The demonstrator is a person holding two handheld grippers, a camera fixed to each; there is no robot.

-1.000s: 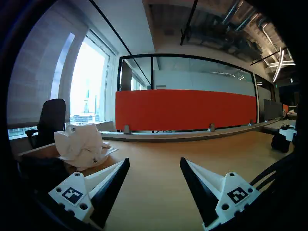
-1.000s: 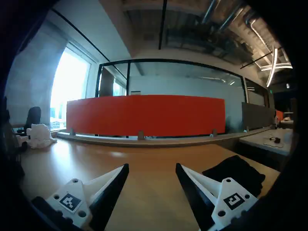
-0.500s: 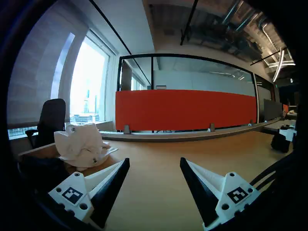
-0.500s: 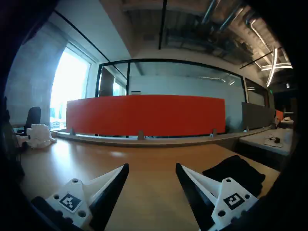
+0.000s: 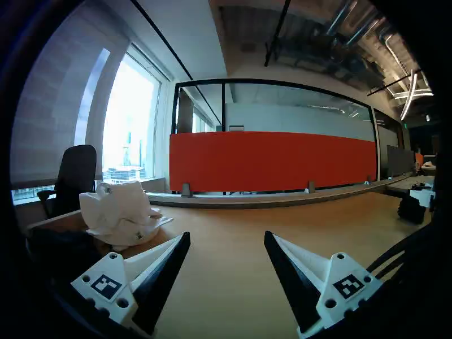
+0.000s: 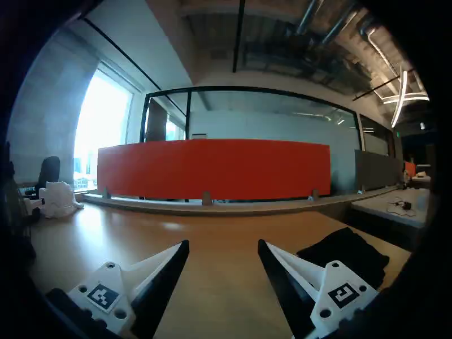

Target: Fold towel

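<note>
A crumpled white towel (image 5: 120,213) lies in a heap on the wooden table (image 5: 237,260), ahead and to the left of my left gripper (image 5: 226,240). That gripper hovers low over the table, open, nothing between its fingers. In the right gripper view the same white towel (image 6: 56,200) is small and far off at the left. My right gripper (image 6: 222,247) is open too, just above the tabletop (image 6: 220,237). A black folded cloth (image 6: 346,254) lies on the table right of its right finger (image 6: 294,282).
A red divider panel (image 5: 271,160) runs along the table's far edge. A black office chair (image 5: 72,176) stands by the window at left. A dark object (image 5: 411,208) sits at the table's right end. Another desk (image 6: 395,209) with small items lies beyond.
</note>
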